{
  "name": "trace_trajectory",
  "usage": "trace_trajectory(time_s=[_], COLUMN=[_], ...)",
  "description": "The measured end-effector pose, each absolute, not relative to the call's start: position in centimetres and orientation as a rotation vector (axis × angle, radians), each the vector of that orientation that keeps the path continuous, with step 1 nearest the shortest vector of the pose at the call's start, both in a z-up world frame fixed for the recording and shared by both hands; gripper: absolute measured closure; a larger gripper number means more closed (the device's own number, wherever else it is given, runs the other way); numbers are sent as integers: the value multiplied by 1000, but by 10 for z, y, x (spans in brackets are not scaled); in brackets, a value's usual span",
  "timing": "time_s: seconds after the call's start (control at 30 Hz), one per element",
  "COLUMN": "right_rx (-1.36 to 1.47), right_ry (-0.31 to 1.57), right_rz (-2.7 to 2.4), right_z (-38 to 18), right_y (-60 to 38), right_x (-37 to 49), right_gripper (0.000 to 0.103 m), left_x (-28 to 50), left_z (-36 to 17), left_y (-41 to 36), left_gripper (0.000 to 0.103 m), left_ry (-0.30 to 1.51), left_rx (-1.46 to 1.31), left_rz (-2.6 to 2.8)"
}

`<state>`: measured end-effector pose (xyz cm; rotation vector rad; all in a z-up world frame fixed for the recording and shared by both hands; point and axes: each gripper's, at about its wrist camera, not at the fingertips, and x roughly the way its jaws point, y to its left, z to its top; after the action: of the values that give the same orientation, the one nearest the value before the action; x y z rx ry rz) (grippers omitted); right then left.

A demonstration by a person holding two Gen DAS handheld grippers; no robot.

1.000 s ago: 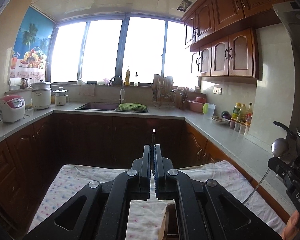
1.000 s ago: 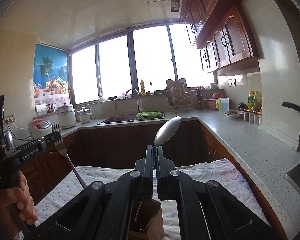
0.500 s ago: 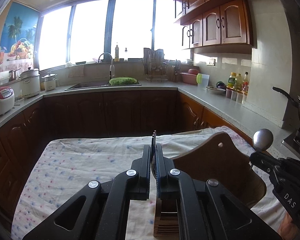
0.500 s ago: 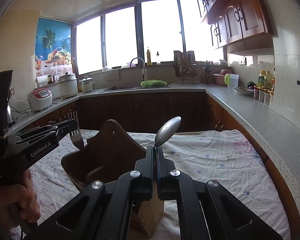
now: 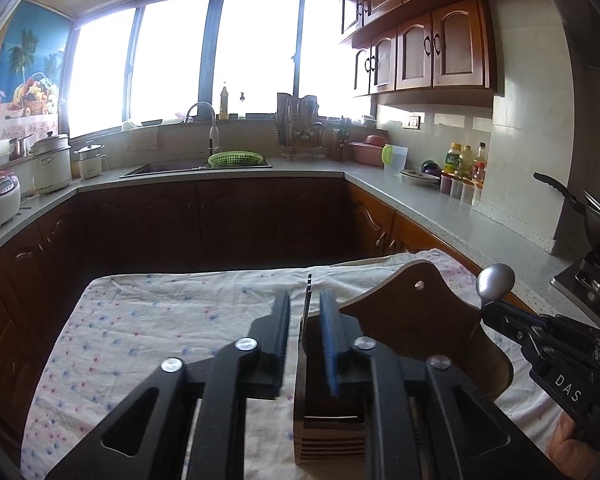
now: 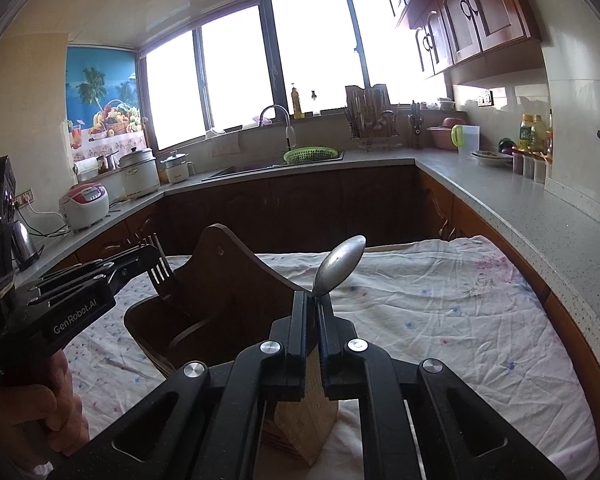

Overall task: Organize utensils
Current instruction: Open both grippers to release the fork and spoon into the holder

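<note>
A dark wooden utensil holder (image 5: 420,320) stands on the cloth-covered table; it also shows in the right wrist view (image 6: 228,304). My left gripper (image 5: 305,304) is open over the holder's left compartment, and a metal fork (image 5: 308,292) stands free between its jaws. In the right wrist view the fork (image 6: 162,276) has its tines up and its handle down inside the holder, beside the left gripper (image 6: 140,258). My right gripper (image 6: 313,300) is shut on a metal spoon (image 6: 340,264), bowl up, above the holder. The spoon (image 5: 495,278) also shows in the left wrist view.
A white floral cloth (image 6: 440,312) covers the table. Grey countertops (image 6: 520,208) run around the room, carrying a rice cooker (image 6: 85,204), pots, a green basket (image 6: 310,155) by the sink, a dish rack and bottles. A pan handle (image 5: 556,188) juts in at the right.
My left gripper has opened and let go of the fork, which now stands in the holder. Both grippers have come down closer to the holder. The right gripper still holds the spoon.
</note>
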<state>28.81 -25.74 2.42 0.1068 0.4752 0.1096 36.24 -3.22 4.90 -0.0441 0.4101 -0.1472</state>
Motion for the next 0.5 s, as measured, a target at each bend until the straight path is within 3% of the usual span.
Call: trace_trajectory(time_s=[0.03, 0.1, 0.13, 0.17, 0.23, 0.3, 0.37, 0.5], right_rx=[115, 137, 150, 163, 179, 200, 219, 242], right_ry=[472, 462, 454, 442, 427, 425, 425, 432], right_rz=[103, 98, 96, 95, 86, 85, 86, 81], right_z=[26, 30, 33, 36, 42, 47, 50, 51], right_y=[-259, -264, -267, -269, -273, -278, -281, -284], right_x=[287, 283, 280, 276, 268, 261, 251, 226], right_gripper=[94, 79, 61, 49, 43, 32, 15, 6], left_x=[359, 350, 346, 341, 329, 317, 302, 272], left_z=[52, 56, 58, 60, 60, 59, 56, 52], left_y=[-30, -25, -22, -19, -12, -4, 1, 15], left_gripper=[66, 50, 47, 42, 36, 22, 20, 13], left_ry=[400, 381, 378, 375, 372, 376, 387, 429], left_rx=[-47, -55, -62, -70, -84, -101, -118, -167], left_rz=[-138, -124, -119, -113, -96, -79, -71, -57])
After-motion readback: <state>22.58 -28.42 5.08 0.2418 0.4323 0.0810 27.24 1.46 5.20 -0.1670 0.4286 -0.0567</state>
